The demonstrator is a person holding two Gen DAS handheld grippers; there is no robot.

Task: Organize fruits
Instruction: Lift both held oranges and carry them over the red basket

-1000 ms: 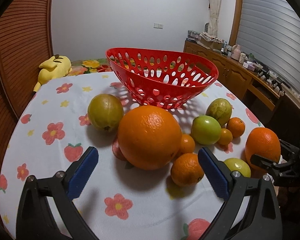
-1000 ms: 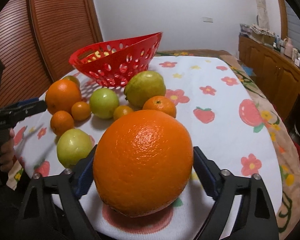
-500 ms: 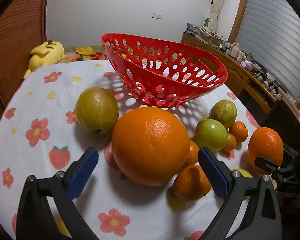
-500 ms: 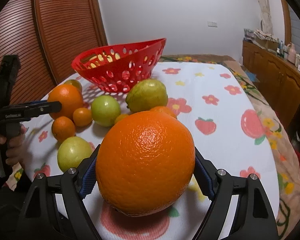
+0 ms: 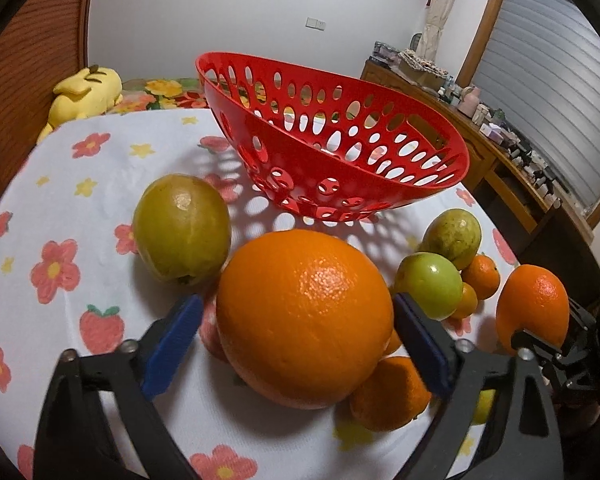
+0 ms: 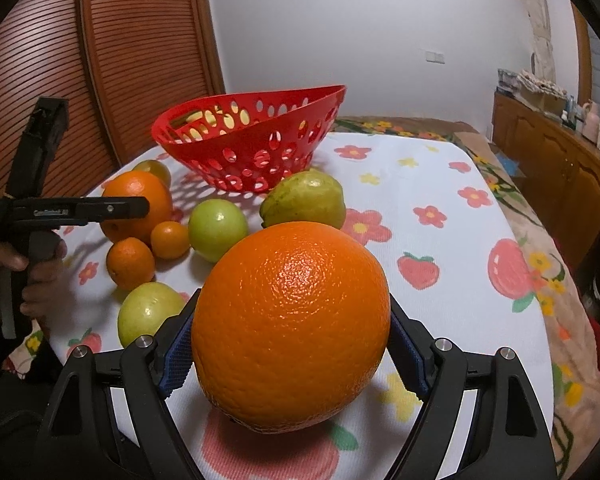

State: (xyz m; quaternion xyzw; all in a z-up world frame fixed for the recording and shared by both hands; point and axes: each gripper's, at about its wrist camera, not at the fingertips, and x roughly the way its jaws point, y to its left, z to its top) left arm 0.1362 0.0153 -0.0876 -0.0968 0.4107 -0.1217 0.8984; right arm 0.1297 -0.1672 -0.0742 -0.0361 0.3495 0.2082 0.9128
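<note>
Right wrist | orange [image 6: 292,324] clamped between both fingers [image 6: 176,346]

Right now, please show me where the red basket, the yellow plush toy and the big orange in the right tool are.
red basket [image 5: 458,160]: left wrist view, on its right rim.
yellow plush toy [image 5: 85,94]: left wrist view, on its body.
big orange [image 6: 292,322]: right wrist view, on its front skin.

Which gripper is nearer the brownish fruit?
Left. The left gripper, jaws just closing around a big orange, is beside the brownish fruit; the right gripper grips another orange across the pile.
</note>
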